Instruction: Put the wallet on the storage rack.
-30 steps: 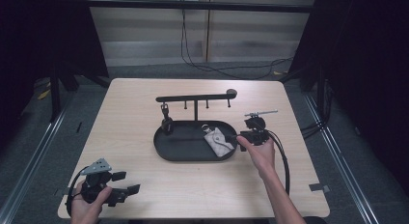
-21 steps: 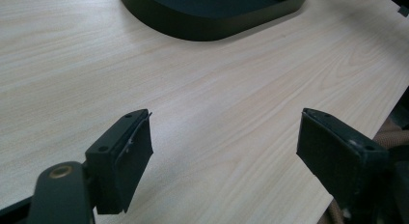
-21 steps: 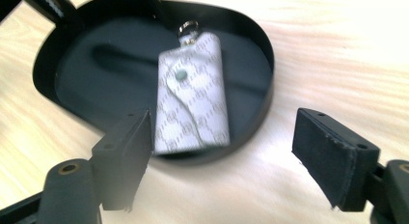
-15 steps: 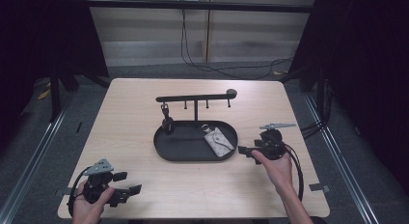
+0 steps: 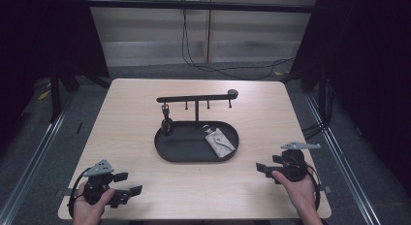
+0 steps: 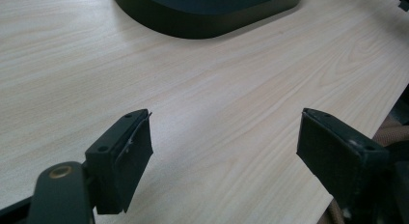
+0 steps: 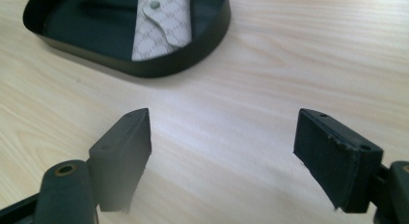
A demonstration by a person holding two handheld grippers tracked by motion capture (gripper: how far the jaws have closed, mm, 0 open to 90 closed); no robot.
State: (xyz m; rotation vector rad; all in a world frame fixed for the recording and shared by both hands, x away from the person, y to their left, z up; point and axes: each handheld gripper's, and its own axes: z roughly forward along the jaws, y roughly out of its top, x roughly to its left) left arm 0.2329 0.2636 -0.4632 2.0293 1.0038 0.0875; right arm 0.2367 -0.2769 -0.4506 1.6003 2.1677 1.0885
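Note:
A black oval tray [image 5: 165, 152] sits mid-table with a grey key pouch [image 5: 220, 141] lying in its right end. A black hook rack [image 5: 196, 98] rises from the tray's back, and a dark key fob [image 5: 166, 123] hangs from its left hook. My right gripper [image 5: 264, 169] hovers near the front right of the table, pointing left. Its jaws have just been opening a little and stand open with nothing between them. In the right gripper view [image 7: 222, 151] the tray [image 7: 159, 67] and pouch [image 7: 164, 26] lie ahead. My left gripper [image 5: 128, 184] rests open and empty at the front left.
In the left gripper view [image 6: 224, 151] bare wood stretches up to the tray's near wall [image 6: 202, 26]. The table's front edge runs just under both hands. Metal floor rails [image 5: 39, 152] flank the table, and cables [image 5: 203, 65] lie on the floor behind.
My right hand has drawn back from the tray's right end toward the front right of the table. The left hand has stayed put.

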